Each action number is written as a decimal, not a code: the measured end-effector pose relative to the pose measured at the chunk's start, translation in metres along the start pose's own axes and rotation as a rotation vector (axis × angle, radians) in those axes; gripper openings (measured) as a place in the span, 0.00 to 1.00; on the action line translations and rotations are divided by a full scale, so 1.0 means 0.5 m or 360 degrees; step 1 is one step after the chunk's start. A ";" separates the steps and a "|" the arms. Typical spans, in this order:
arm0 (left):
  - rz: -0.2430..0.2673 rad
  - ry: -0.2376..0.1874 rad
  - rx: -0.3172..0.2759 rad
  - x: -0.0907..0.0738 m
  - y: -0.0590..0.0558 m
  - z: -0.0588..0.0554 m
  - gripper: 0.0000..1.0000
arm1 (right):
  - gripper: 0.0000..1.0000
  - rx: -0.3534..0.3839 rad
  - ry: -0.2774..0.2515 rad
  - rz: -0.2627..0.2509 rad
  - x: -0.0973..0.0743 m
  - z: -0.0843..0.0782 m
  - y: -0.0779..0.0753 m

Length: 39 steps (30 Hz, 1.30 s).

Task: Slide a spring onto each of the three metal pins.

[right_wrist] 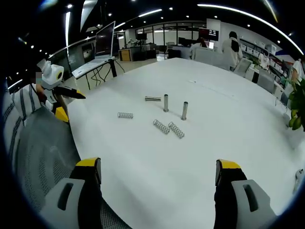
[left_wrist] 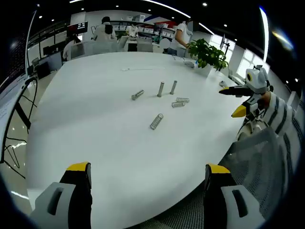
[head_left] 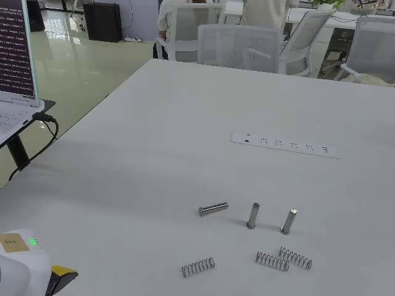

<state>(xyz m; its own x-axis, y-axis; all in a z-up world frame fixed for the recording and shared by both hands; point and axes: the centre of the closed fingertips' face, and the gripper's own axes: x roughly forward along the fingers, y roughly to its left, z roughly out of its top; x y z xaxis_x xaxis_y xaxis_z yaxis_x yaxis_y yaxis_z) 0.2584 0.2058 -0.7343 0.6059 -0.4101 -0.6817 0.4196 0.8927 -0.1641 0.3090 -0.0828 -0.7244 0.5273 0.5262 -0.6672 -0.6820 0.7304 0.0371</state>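
3 shiny pins [head_left: 253, 216], 1 lying flat, springs [head_left: 272, 261] off; L gripper [left_wrist: 148, 168], R gripper [right_wrist: 158, 163] spread.

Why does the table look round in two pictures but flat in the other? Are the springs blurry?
Left gripper view and right gripper view: a fisheye lens bends the table edge into a curve. Head view: the table looks flat, the springs and pins are sharp with faint soft shadows, and the shiny floor shows glare.
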 end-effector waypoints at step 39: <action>-0.0014 -0.0094 -0.0050 -0.026 0.015 0.012 0.98 | 0.99 0.0066 0.0002 -0.0008 -0.002 -0.008 -0.006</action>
<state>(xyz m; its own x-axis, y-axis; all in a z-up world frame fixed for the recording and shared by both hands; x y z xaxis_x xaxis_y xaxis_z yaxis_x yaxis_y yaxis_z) 0.2576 0.2166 -0.7220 0.6415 -0.4273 -0.6371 0.4040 0.8942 -0.1929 0.3084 -0.0873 -0.7268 0.5298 0.5219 -0.6685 -0.6579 0.7503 0.0643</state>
